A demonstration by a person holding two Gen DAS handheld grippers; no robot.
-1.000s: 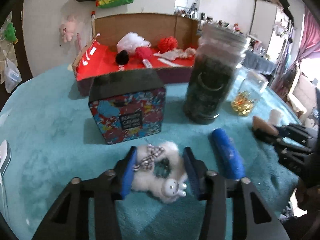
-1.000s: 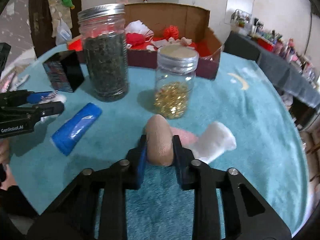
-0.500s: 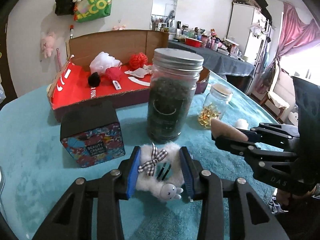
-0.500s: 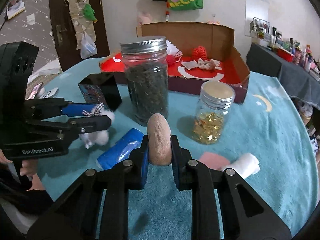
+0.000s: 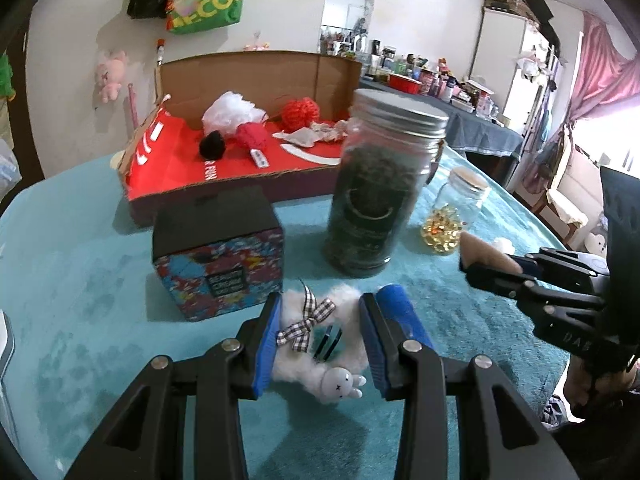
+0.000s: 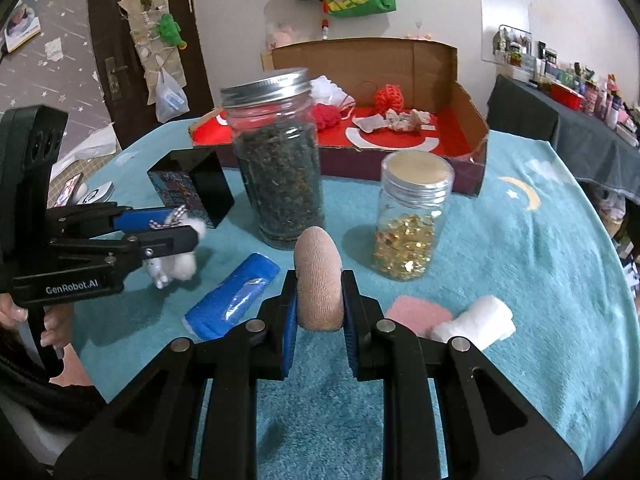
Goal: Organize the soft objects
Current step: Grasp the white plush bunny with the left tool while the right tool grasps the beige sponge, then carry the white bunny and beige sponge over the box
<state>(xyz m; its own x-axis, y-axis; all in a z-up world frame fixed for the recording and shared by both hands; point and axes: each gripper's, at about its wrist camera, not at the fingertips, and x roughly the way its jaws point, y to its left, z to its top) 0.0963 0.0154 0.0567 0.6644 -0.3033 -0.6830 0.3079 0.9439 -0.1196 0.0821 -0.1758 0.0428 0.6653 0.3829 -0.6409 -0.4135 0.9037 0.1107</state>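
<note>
My left gripper (image 5: 320,332) is shut on a fluffy white scrunchie (image 5: 344,320) with a checked bow and a small bunny charm, held above the teal cloth. It also shows in the right wrist view (image 6: 182,270). My right gripper (image 6: 319,300) is shut on a beige rolled sock (image 6: 319,284), lifted off the cloth; it also shows in the left wrist view (image 5: 486,254). A cardboard box with a red floor (image 5: 172,160) stands at the back and holds several soft items, such as a white pouf (image 5: 230,114) and a red yarn ball (image 5: 300,112).
A tall jar of dark leaves (image 6: 280,168), a small jar of gold beads (image 6: 412,228) and a black-topped patterned box (image 5: 218,252) stand between the grippers and the cardboard box. A blue roll (image 6: 232,298), a pink pad (image 6: 418,312) and a white roll (image 6: 476,322) lie on the cloth.
Both grippers have risen off the cloth with their objects. The sock was lifted away from the pink pad and white roll. The views now look from higher toward the box.
</note>
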